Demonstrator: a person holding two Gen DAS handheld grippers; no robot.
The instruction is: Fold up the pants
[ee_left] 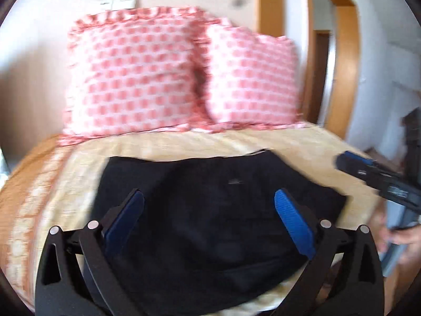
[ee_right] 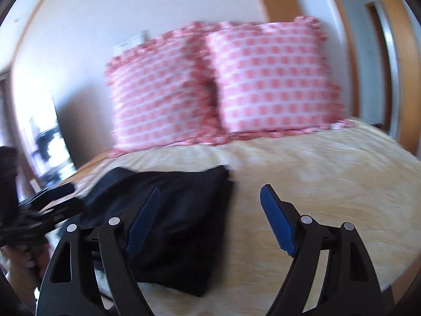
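- pants (ee_left: 218, 210) lie folded compact on the bed (ee_right: 315, 171), looks basically done
- left gripper (ee_left: 209, 218) and right gripper (ee_right: 210, 218): fingers spread, holding nothing, probably just let go

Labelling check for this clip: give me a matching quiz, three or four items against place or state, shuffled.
Items:
1. black folded pants
2. pink checked frilled pillows
3. left gripper
4. pale yellow woven bedspread

States:
a. propped upright at the head of the bed
b. open, holding nothing
c. covers the bed
d. lying flat on the bed

Pairs: 1-d, 2-a, 3-b, 4-c
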